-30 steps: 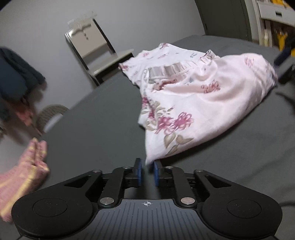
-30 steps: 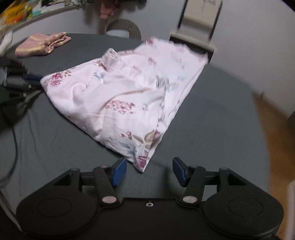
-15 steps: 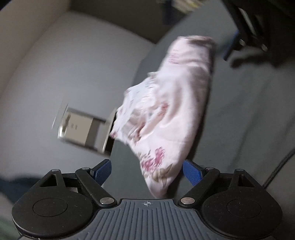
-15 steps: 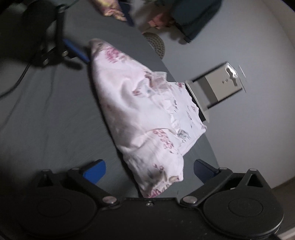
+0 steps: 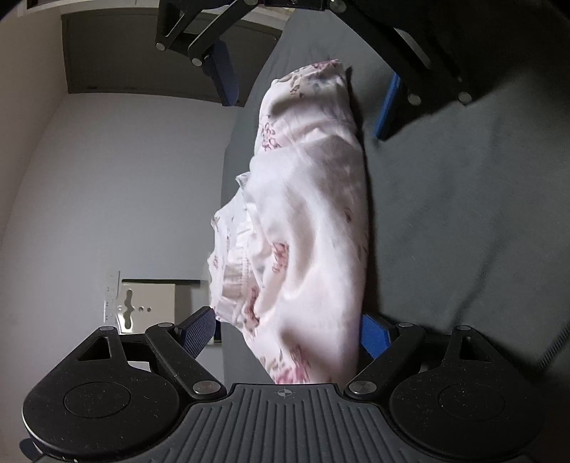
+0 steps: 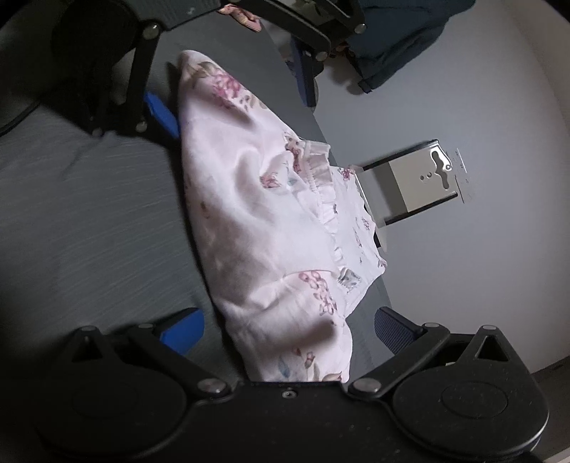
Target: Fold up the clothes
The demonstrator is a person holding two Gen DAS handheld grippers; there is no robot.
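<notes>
Pink floral clothing (image 5: pixel 313 228) lies bunched in a long heap on the dark grey table (image 5: pixel 463 185), its ruffled waistband (image 6: pixel 320 185) turned toward the table's edge. Each end of the heap sits between the spread fingers of a gripper. The left gripper (image 5: pixel 285 331) has its blue pads wide apart on either side of the near end of the cloth, not pinching it. The right gripper (image 6: pixel 288 331) is likewise spread wide, with the other end of the fabric lying between its pads; whether a pad touches the cloth is hard to say, since the frames are a little blurred. The two grippers face each other across the heap. Past the table's edge stand a pale chair (image 6: pixel 420 181) and a grey wall (image 5: pixel 124 185). A dark blue garment (image 6: pixel 392 46) hangs beside the wall, and a striped pink cloth (image 6: pixel 242 16) lies at the table's far end.
</notes>
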